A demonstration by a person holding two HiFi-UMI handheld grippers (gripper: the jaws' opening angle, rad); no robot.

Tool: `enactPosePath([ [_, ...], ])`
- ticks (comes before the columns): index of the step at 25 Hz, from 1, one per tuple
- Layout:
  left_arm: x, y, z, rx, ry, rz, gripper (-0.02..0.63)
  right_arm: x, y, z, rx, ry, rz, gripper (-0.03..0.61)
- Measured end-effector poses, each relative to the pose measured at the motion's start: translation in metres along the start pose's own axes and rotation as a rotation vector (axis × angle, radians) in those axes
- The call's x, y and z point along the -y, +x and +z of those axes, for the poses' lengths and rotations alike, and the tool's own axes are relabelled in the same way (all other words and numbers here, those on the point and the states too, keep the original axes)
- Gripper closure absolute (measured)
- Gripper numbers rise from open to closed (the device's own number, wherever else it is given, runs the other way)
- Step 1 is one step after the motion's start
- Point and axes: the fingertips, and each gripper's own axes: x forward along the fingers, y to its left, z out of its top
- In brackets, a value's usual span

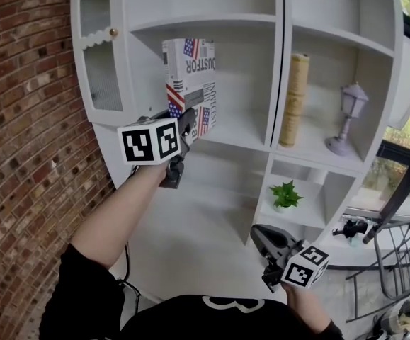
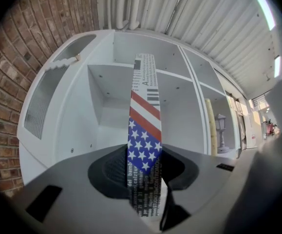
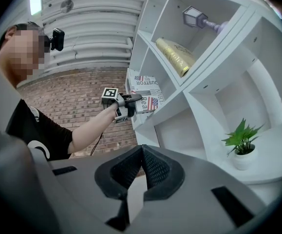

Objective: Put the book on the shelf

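Right tool (image 3: 141, 152) closed, empty; left tool (image 1: 192, 122) clamps one upright book (image 1: 189, 73) at shelf (image 1: 241, 137).

Book (image 1: 189, 83) in shelf (image 1: 205, 21) compartment, seemingly on its floor, left of tube (image 1: 294, 99).

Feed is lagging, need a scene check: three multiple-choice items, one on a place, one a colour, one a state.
1. The potted plant stands: A) in the compartment under the lamp's; B) on the top shelf; C) on the floor.
2. The book beside the lamp is: A) black; B) tan; C) green.
3. The left tongs are: A) open, empty; B) shut on the flag-print book; C) out of view.
A, it sits one level below; B, tan spine; B, they clamp its covers.
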Motion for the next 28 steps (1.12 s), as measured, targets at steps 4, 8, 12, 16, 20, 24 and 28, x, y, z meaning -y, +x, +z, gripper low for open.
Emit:
enactPosePath([
  [4,-0.005,0.018,0.0,-0.005,0.033,0.037,0.46,0.005,-0.002,0.008,0.004,-0.021,-0.012,0.574],
  [8,-0.012,0.035,-0.003,-0.016,0.051,0.073,0.46,0.004,-0.004,0.01,0.004,-0.029,-0.018,0.574],
  [12,-0.016,0.051,-0.005,-0.023,0.041,0.086,0.462,0.008,-0.01,0.009,0.004,-0.027,-0.037,0.574],
  [16,-0.021,0.063,-0.01,-0.037,0.019,0.094,0.46,0.011,-0.019,0.01,0.008,-0.03,-0.061,0.574],
  [20,-0.023,0.073,-0.015,-0.075,0.026,0.095,0.459,0.015,-0.025,0.01,0.016,-0.025,-0.073,0.574],
  [24,-0.023,0.076,-0.016,-0.1,0.042,0.091,0.457,0.013,-0.025,0.009,0.018,-0.027,-0.072,0.574],
  [28,-0.021,0.076,-0.017,-0.122,0.058,0.069,0.457,0.01,-0.025,0.006,0.014,-0.022,-0.071,0.574],
])
